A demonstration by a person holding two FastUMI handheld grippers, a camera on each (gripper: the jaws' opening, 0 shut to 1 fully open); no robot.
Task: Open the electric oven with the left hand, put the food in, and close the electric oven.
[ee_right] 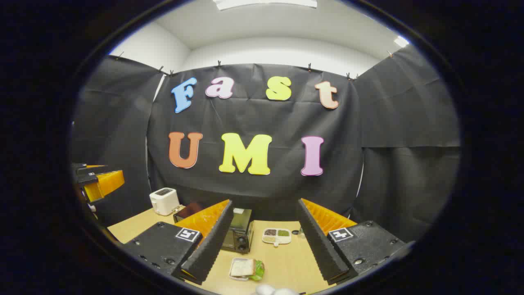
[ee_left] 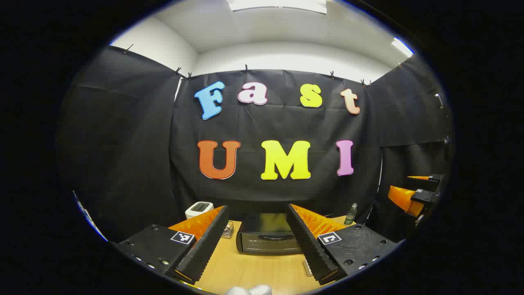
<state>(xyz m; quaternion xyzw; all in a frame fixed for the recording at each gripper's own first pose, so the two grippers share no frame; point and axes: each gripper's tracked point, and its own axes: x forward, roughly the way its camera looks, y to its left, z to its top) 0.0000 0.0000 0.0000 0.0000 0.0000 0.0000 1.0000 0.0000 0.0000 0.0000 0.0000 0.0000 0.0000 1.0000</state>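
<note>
Left gripper (ee_left: 257, 241) jaws wide, black electric oven (ee_left: 268, 239) w/ door shut straight ahead between fingers. Right gripper (ee_right: 262, 246) also wide, nothing held; sandwich on clear tray (ee_right: 245, 268) lies between its fingers, on wooden table (ee_right: 286, 262).

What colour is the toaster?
White: the toaster stands at the table's back left, best seen in the right gripper view.
</note>
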